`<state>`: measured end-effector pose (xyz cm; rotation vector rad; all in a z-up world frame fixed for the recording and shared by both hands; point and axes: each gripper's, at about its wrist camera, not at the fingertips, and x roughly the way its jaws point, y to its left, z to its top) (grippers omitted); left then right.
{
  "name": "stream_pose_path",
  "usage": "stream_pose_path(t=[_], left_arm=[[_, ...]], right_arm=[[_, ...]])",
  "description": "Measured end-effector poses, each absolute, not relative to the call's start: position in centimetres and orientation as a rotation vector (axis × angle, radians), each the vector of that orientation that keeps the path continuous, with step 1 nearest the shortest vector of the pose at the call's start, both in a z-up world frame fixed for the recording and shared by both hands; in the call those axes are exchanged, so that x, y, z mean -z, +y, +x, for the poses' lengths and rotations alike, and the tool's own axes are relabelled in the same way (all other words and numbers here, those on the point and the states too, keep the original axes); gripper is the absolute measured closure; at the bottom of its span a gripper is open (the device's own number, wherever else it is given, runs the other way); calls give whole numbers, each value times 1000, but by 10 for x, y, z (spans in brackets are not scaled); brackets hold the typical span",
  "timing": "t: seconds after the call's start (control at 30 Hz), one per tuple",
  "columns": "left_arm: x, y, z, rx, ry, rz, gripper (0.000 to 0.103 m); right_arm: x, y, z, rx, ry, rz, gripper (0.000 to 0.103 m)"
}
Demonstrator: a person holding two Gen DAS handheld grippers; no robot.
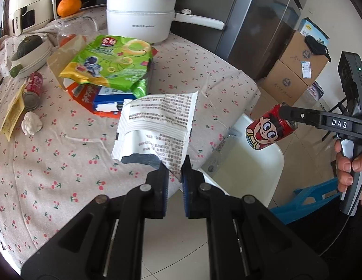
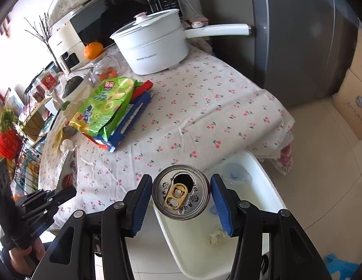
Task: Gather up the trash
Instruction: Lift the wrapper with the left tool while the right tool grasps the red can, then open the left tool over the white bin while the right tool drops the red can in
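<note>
Red can point(image 2: 181, 192) between parted right gripper point(image 2: 182, 201) fingers, one white wrapper point(image 1: 155, 128) pinched by left gripper point(image 1: 174, 177)

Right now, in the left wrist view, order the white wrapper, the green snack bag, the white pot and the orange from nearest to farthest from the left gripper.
1. White wrapper: pinched in the left gripper.
2. Green snack bag: mid-table, beyond the wrapper, slightly left.
3. White pot: far end of the table, center.
4. Orange: far left, on a glass jar; close to the pot's depth, so hard to rank.
</note>
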<state>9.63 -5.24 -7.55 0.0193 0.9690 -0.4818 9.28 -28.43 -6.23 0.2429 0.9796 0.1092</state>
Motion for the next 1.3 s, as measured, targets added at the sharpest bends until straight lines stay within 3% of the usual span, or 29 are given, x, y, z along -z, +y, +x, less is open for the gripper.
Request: stream_pose_path(t=[0.5,0.8,0.87,1.03,1.1,1.17,1.23,1.3], left_arm=[[136,-187,83,712,1061,239,90],[148,-193,81,775,1060,264,79],[149,-194,79,809,1073,260,71],[152,-197,70,867,1085,280,70],[152,-196,70,864,1091,277,64],[149,-192,70,851,1084,265,41],[145,-187,71,826,1076,245,28],[141,-181,74,811,1083,225,25]], right_arm=[[95,-372,38,83,1019,357,50],[102,-390,33,104,1032,400,50],[103,-392,33,109,1033,405,50],[102,-395,30,116,1026,413,50],[102,-398,29,120,1026,418,50],[103,-400,28,124,1027,422,50],[104,-402,27,126,1029,425,50],[103,-402,27,126,1028,423,50]])
